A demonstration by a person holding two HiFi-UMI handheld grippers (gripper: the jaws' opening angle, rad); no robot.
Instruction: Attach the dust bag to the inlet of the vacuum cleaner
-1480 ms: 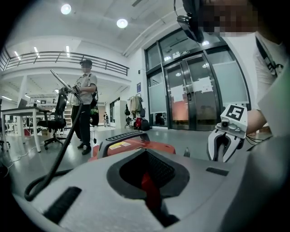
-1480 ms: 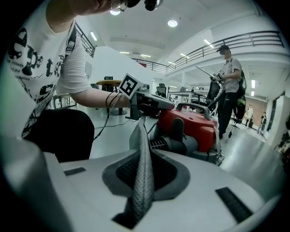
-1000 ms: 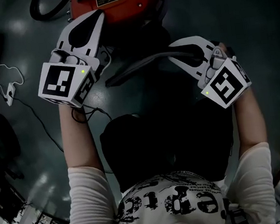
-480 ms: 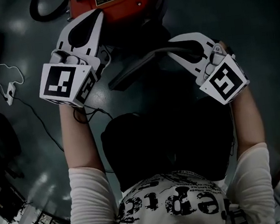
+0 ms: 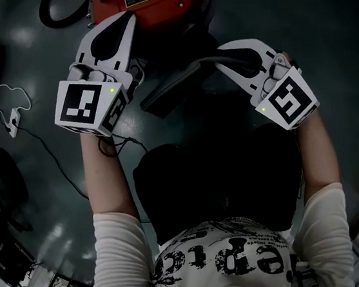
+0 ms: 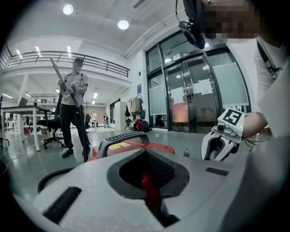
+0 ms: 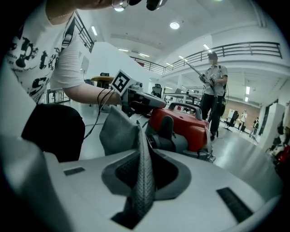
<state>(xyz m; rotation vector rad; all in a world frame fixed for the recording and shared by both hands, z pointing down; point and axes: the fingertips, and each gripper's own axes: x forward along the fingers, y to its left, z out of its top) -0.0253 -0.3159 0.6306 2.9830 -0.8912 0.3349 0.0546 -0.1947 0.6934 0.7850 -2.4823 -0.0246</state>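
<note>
From the head view, the red vacuum cleaner (image 5: 149,0) sits on the grey floor (image 5: 305,1) in front of the person. The left tongs (image 5: 128,17) lie over its near edge, with their tips drawn together. The right tongs (image 5: 220,60) are off to the vacuum cleaner's right. They are clamped on one end of the dust bag (image 5: 171,90), which here is only a dark flat shape just short of the vacuum cleaner.

The right gripper view shows what the head view does not: the bag is grey cloth, pinched upright between the jaws and fanning out towards the vacuum cleaner's dark front fitting.

The left gripper view shows only a narrow slit between its jaws, with red in it and nothing gripped. A standing person (image 6: 74,106) holding a long pole is beyond the vacuum cleaner.
</note>
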